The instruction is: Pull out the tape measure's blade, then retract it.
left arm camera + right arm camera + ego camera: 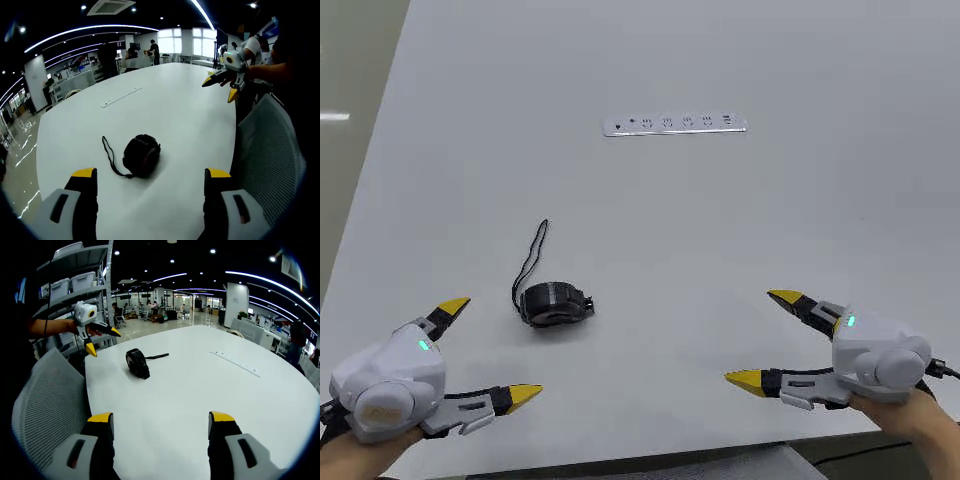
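Black and round, the plastic-cased tape measure rests on the white tabletop, close to the near edge and left of its middle. No blade shows outside the case. Its thin black wrist strap trails toward the far edge. We hold the left gripper, white-bodied with yellow-tipped jaws, near the case and aimed at it, likely so it can pin the case down. Its jaws are spread wide and grasp nothing. The right gripper, of the same make, hovers by the same edge, well apart to the right. It gapes just as wide and touches nothing, probably kept free for the blade's hook. A flat white power strip lies farther in, out of our way.
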